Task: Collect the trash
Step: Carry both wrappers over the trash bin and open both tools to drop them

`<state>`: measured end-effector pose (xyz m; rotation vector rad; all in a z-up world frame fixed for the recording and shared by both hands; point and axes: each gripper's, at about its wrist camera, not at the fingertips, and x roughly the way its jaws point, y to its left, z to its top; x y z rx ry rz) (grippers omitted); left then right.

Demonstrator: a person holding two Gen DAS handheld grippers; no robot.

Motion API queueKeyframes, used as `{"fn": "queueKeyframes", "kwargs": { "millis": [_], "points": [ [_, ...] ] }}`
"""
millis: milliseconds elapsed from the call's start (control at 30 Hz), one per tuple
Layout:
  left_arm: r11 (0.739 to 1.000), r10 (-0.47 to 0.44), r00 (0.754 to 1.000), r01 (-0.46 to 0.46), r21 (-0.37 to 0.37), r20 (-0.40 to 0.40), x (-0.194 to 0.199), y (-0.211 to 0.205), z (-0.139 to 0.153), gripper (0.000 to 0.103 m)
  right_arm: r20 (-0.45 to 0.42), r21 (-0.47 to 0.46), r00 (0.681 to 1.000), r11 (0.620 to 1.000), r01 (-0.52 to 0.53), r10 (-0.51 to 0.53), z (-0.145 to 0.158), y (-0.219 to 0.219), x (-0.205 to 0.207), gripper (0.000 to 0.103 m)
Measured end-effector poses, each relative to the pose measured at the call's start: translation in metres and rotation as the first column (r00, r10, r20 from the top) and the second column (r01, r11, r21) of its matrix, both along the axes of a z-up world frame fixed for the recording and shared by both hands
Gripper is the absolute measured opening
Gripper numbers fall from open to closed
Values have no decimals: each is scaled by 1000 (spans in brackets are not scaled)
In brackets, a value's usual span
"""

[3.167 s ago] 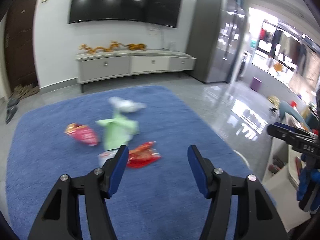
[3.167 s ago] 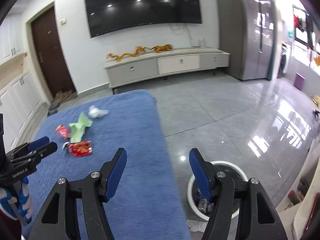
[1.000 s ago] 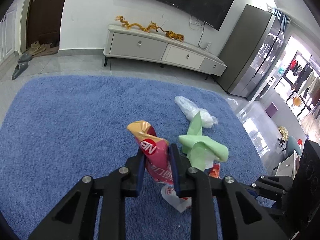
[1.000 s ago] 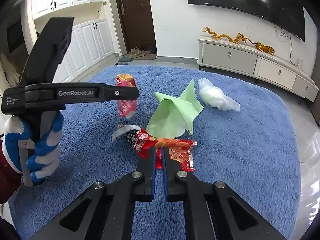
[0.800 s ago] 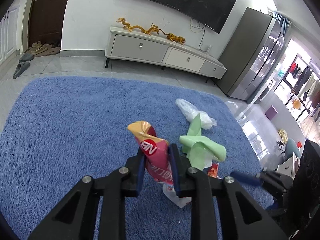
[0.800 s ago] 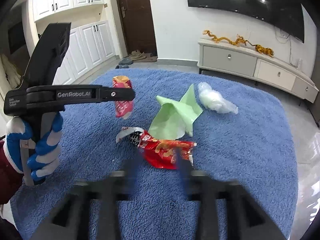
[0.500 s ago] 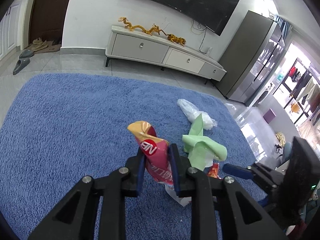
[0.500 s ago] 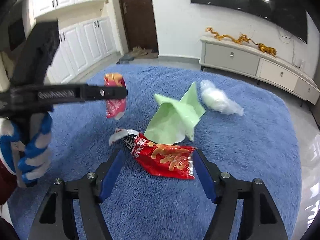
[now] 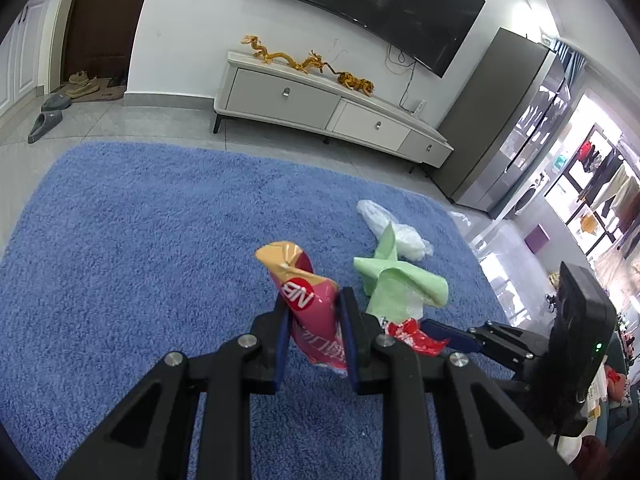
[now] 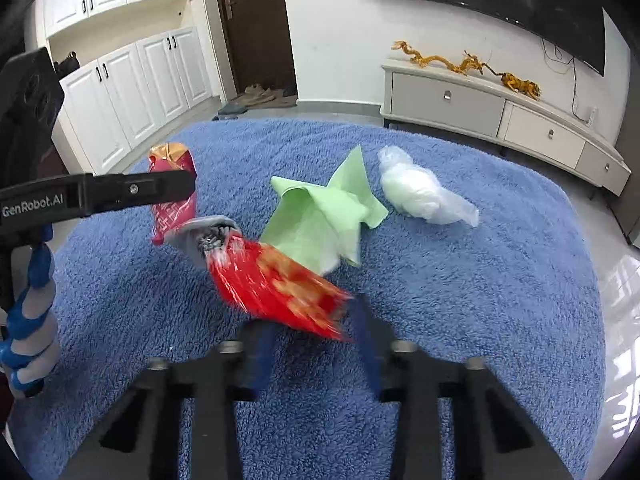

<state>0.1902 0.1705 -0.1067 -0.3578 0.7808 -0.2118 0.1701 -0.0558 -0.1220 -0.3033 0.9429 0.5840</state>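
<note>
The side of the left gripper [image 10: 176,188] bears the white lettering "GenRobot.AI", read in the right wrist view. The pink snack packet [image 9: 314,312] carries a white-on-red round mark reading "NBI" or similar, seen at an angle; further white characters lower on the packet are not legible. No other text is readable.

Pink foil snack packet with an orange-gold crimped top [image 9: 310,308], crumpled, stands upright off the blue carpet, pinched at its lower half. Red foil snack wrapper with orange print and a torn silver end [image 10: 276,284] is blurred, tilted, silver end up-left, lower edge between 2 blue pads; contact unclear. Crumpled light-green paper sheet [image 10: 320,216] lies peaked on the carpet just behind it. Scrunched clear-white plastic bag [image 10: 420,192] lies just beside the paper, toward the cabinet.
</note>
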Motion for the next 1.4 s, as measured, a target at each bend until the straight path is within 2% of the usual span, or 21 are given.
{"fn": "queueKeyframes", "kwargs": {
  "millis": [33, 333, 567, 800, 1000, 1167, 1333, 1400],
  "points": [
    [1000, 1, 1000, -1, 1, 0, -1, 1, 1, 22, 9, -4, 1000, 1000, -5, 5, 1, -1, -3, 19],
    [1000, 6, 1000, -6, -2, 14, -14, 0, 10, 22, 34, 2, 999, 1000, -21, 21, 13, -9, -33, 6],
    [1000, -3, 999, 3, 12, 37, -28, -6, 25, 22, 73, 19, 997, 1000, 0, -1, 32, -24, -59, 5],
    [999, -47, 997, 45, 21, 65, -46, -30, 43, 22, 122, 33, 992, 999, 9, -13, 61, -44, -85, 3],
    [991, -135, 987, 132, 36, 87, -59, -72, 57, 22, 172, 51, 983, 997, 50, -59, 86, -68, -108, 3],
    [975, -220, 970, 217, 44, 107, -65, -116, 69, 22, 217, 61, 969, 992, 108, -119, 108, -101, -127, 3],
    [945, -326, 938, 322, 50, 120, -66, -172, 78, 22, 261, 77, 940, 975, 206, -219, 129, -147, -144, 3],
    [924, -381, 917, 377, 55, 118, -63, -201, 80, 22, 275, 85, 923, 963, 256, -270, 137, -170, -148, 3]
  ]
}}
